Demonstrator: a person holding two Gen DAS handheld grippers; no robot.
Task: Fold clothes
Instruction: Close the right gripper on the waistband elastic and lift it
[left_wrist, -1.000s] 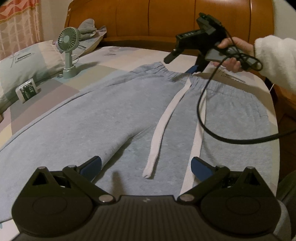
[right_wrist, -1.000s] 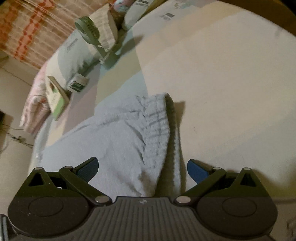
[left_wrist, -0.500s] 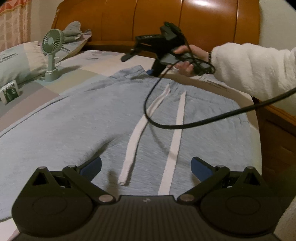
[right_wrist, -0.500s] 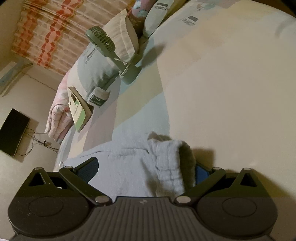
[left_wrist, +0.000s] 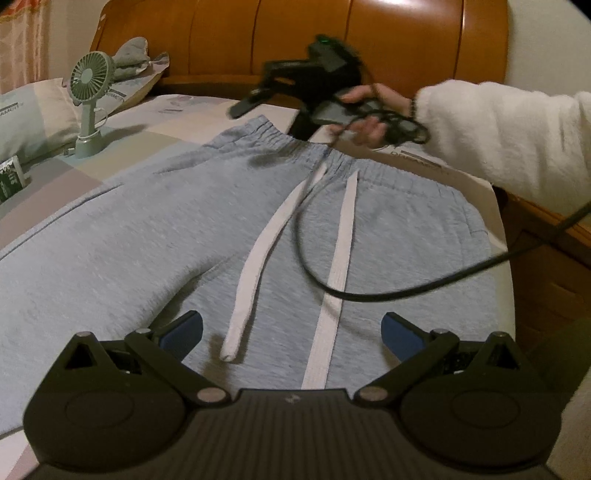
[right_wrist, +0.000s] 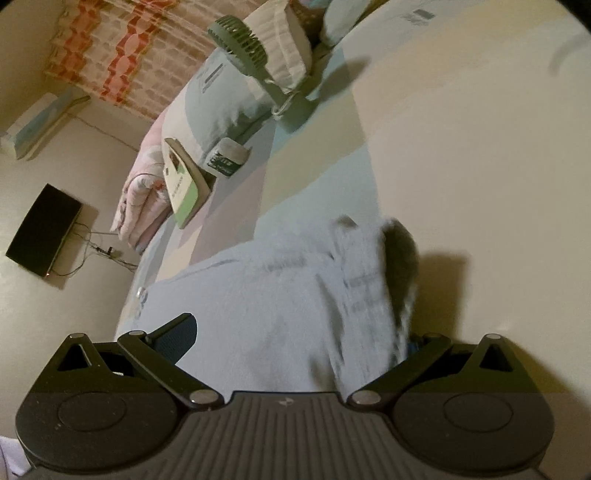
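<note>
Grey sweatpants (left_wrist: 155, 236) flat on bed (right_wrist: 461, 147); L gripper (left_wrist: 291, 330) jaws spread above; R gripper (right_wrist: 301, 334) jaws apart w/ waistband (right_wrist: 373, 266) between.

A bed with a patchwork sheet (right_wrist: 461, 155) in cream, pale blue and mauve fills most of both views. Behind it rises a glossy wooden headboard (left_wrist: 306, 40) in curved orange-brown panels that catch a warm overhead light. A small green desk fan (left_wrist: 90, 107) stands upright on the sheet just beside a pale pillow (left_wrist: 29, 118). A curtain (right_wrist: 122, 55) with orange-red and white bands hangs at the far side. Beside it a white air conditioner (right_wrist: 40, 122) sits on the beige wall, and a dark flat box (right_wrist: 42, 229) with trailing wires is mounted on the same wall.
</note>
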